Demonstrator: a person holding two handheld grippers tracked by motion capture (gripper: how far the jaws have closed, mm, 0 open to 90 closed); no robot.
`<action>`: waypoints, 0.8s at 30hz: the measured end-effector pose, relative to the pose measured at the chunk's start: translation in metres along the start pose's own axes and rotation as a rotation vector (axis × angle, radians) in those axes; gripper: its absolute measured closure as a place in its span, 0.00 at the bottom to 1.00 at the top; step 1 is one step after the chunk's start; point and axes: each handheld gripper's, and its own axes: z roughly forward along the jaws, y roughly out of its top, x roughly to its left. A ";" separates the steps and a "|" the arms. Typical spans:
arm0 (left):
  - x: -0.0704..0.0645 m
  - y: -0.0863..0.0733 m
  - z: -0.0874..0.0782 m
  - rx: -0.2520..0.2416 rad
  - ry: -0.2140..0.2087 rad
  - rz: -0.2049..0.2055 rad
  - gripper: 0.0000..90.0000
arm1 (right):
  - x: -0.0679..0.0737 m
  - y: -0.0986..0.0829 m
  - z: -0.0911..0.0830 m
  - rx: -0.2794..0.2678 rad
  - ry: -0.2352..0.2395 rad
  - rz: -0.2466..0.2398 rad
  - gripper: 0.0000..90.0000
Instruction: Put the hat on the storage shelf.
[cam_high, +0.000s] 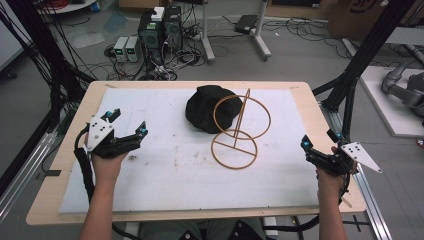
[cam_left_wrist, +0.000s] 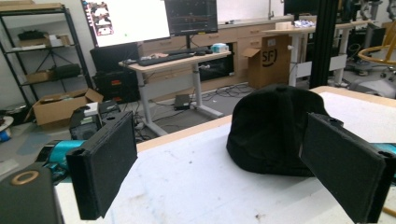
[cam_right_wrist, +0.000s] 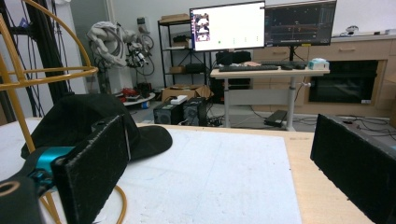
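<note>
A black cap (cam_high: 207, 107) lies on the white mat near the table's far middle; it also shows as the black cap (cam_left_wrist: 271, 130) and the black cap (cam_right_wrist: 79, 121) in the gripper views. Just right of it stands a tan wire stand (cam_high: 240, 131) made of two rings and an upright rod, seen as the wire stand (cam_right_wrist: 18, 84) at the left of the right gripper view. My left gripper (cam_high: 127, 124) is held open over the mat's left side, jaws wide apart and bare. My right gripper (cam_high: 320, 142) hovers open at the table's right edge, holding nothing.
The wooden table (cam_high: 75, 130) carries a white mat (cam_high: 175, 170). Black frame posts (cam_high: 350, 85) rise by the right side. Computers and cables (cam_high: 160, 35) crowd the floor beyond the far edge. A desk with monitors (cam_right_wrist: 261, 28) stands farther back.
</note>
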 end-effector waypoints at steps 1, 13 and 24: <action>-0.001 0.000 0.003 0.001 -0.003 0.001 0.13 | 0.000 0.000 0.000 -0.001 0.000 0.000 0.05; -0.020 0.001 0.040 0.007 -0.043 -0.014 0.13 | 0.000 -0.001 0.000 0.001 0.001 -0.003 0.05; -0.031 -0.004 0.069 0.022 -0.076 -0.054 0.13 | -0.001 -0.002 0.001 0.008 0.000 0.000 0.05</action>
